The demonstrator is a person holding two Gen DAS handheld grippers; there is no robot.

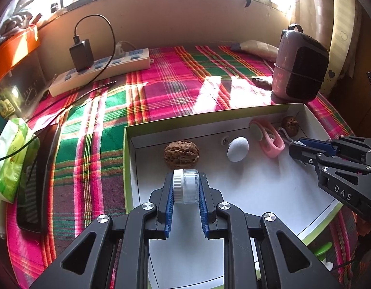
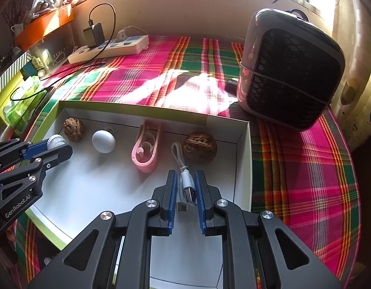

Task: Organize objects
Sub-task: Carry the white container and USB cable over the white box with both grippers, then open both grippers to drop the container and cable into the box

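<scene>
Plaid cloth (image 1: pixel 161 91) in pink, green and orange across the whole work surface. Pink-and-black fan heater (image 2: pixel 291 72) upright on cloth, just beyond the far right corner of the box. White power strip (image 1: pixel 101 69) at far left by the wall, black charger (image 1: pixel 81 54) plugged in. Shallow white box (image 1: pixel 257 187) with green rim at centre of cloth, open-topped. Inside, along far wall, left to right in the right wrist view: walnut (image 2: pixel 74 125), white egg-shaped item (image 2: pixel 103 141), pink clip-like item (image 2: pixel 145 151), second walnut (image 2: pixel 200 147). Left gripper (image 1: pixel 186 187) over the left part of the box, pads closed on small clear jar (image 1: pixel 186 186) with white ribbed cap, jar just short of the left walnut. Right gripper (image 2: pixel 186 192) over the right part of the box, pads closed on grey USB cable (image 2: pixel 185 180) at its plug end; cable loop trailing toward the second walnut.
</scene>
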